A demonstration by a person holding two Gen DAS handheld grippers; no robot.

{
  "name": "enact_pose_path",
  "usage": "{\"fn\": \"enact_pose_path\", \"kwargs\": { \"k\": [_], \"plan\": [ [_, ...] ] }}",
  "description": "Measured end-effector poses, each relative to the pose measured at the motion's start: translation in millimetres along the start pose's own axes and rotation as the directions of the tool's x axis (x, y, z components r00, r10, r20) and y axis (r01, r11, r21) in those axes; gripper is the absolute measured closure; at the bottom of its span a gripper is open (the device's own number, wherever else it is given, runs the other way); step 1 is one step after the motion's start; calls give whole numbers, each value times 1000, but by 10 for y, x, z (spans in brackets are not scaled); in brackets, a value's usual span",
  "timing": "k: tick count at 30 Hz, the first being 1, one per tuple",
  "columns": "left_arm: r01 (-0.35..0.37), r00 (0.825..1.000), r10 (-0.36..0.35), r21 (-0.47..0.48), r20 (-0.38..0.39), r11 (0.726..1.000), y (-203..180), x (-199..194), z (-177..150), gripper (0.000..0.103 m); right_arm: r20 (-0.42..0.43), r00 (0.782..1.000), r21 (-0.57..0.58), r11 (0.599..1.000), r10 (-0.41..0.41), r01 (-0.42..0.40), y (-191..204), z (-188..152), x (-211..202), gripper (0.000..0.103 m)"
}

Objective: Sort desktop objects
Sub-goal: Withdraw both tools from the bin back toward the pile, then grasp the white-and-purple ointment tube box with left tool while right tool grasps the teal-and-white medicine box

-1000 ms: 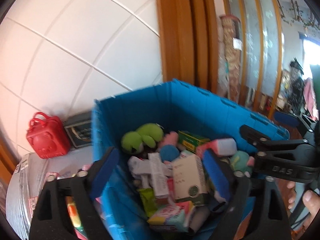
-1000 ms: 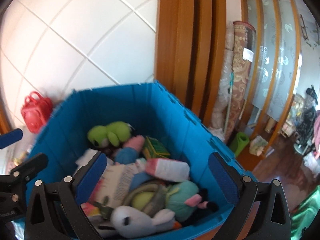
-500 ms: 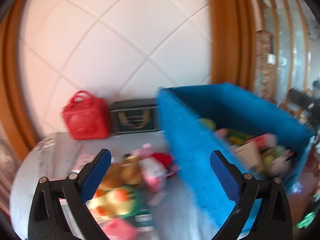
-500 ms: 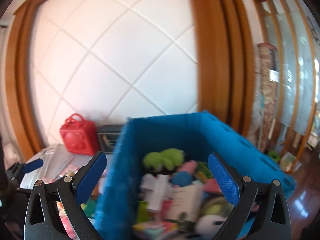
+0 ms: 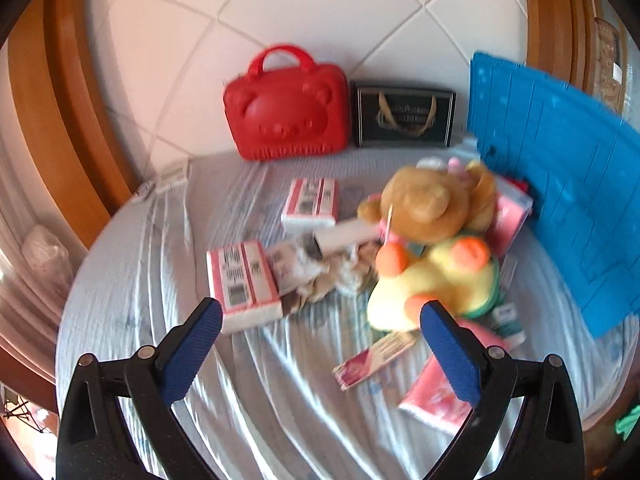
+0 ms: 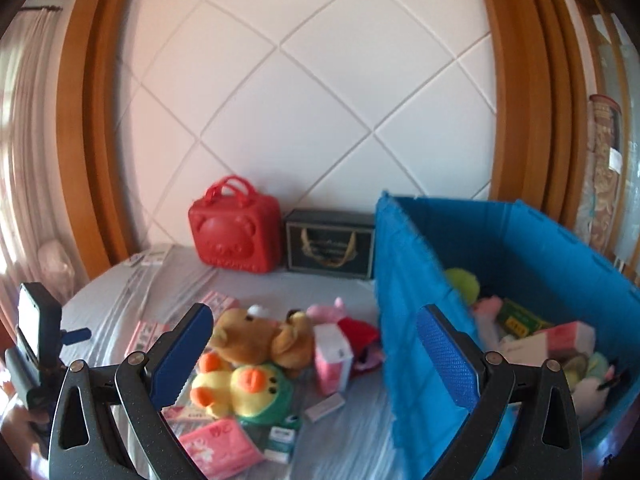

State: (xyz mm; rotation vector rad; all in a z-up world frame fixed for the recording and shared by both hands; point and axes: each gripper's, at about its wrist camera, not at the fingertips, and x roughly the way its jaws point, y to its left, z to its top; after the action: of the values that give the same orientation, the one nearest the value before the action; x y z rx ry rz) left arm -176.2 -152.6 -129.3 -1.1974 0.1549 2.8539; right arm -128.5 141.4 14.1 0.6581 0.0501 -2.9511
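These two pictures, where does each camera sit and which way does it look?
Left wrist view: sits on the left hand-held gripper, looking down past its open blue fingers at the table, brown bear plush and yellow duck plush.
Right wrist view: sits on the right hand-held gripper, facing the wall and into the blue bin; the other gripper shows at far left.
Shared: the red bear case and both plush toys.

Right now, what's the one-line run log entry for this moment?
phase: reaching for next item | left gripper: open, empty | right gripper: open, empty | table: brown bear, yellow duck | blue bin: partly filled
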Motion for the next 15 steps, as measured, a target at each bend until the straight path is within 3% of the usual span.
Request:
{"fn": "enact_pose_path", "kwargs": {
  "k": [3,7,10,15],
  "plan": [
    [40,998,-38,32,-58,999,85,326,-209,2,-101,995,9,1000,-15,16,196,-246,316,0],
    [108,987,-95,103,-126,989,-1,718,-399,13,-256,966,49,998,-29,43,268,-692,741,0],
    [148,977,-120,149,-177,978,-143,997,-488,20,-386,921,77,993,-50,86,192,-1077,1065,0],
    [215,953,-173,152,-250,965,-297,1339,-604,20,-568,821,145,976,-53,163,-2,-1651,1433,0]
  ]
}}
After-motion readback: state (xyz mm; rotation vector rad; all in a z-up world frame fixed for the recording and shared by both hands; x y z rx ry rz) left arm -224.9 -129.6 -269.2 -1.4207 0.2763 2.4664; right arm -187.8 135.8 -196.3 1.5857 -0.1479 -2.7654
